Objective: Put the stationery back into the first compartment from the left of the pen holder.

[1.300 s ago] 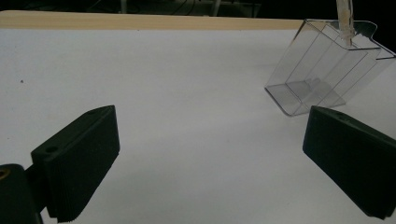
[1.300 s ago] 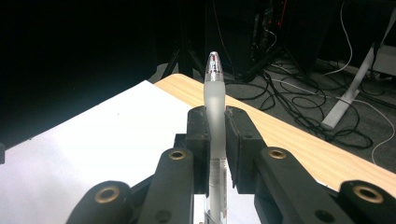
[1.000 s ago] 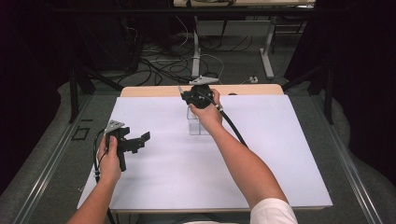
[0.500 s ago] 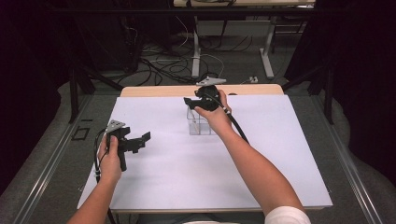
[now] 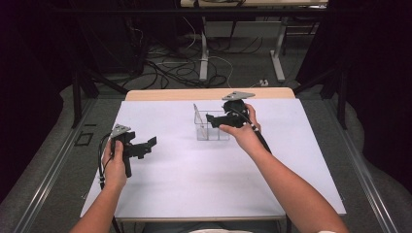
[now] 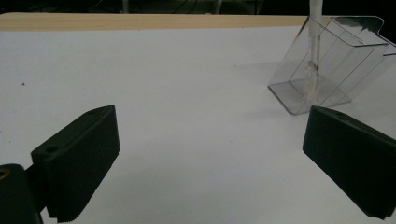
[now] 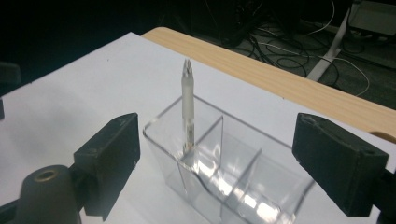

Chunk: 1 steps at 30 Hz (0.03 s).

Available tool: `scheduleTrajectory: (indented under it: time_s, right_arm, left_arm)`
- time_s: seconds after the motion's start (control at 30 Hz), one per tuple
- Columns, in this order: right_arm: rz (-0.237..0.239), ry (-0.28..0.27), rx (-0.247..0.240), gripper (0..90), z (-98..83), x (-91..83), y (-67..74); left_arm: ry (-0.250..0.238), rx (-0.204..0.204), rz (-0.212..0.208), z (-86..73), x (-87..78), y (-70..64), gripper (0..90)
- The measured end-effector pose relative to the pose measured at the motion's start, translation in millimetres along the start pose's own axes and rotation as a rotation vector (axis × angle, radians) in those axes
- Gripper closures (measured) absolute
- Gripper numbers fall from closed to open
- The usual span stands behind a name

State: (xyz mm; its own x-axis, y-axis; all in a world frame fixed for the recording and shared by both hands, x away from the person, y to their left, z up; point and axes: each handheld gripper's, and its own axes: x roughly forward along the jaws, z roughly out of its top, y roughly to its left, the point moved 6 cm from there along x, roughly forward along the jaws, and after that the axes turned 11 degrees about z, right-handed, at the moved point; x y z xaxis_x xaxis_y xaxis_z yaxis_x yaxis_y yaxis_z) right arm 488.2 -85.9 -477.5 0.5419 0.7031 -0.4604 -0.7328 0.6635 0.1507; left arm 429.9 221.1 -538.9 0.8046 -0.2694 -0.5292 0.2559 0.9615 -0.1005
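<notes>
My left gripper (image 5: 145,147) idles over the white table sheet (image 5: 194,184), jaws wide and holding nothing, kept clear of the work. At centre, the clear plastic organizer (image 5: 212,130) stands near the table's far edge, its thin dividers propping a slim pale pen (image 7: 187,105) upright in one compartment. My right gripper (image 5: 212,118), jaws just opened and not touching the pen, sits beside it.

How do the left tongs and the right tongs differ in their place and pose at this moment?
The left tongs rest low over bare white table, far from the clear organizer; the right tongs hang just above it, near the pen. The right jaws have just been opening. Both are open and hold nothing.
</notes>
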Motion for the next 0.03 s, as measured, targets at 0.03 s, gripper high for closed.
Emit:
scheduleTrajectory:
  time_s: [0.03]
  right_arm:
    - [-0.005,0.006,0.0,14.0,-3.9,-2.6,-0.6]
  left_arm:
    - [0.001,0.001,0.001,0.2,0.1,-0.1,3.8]
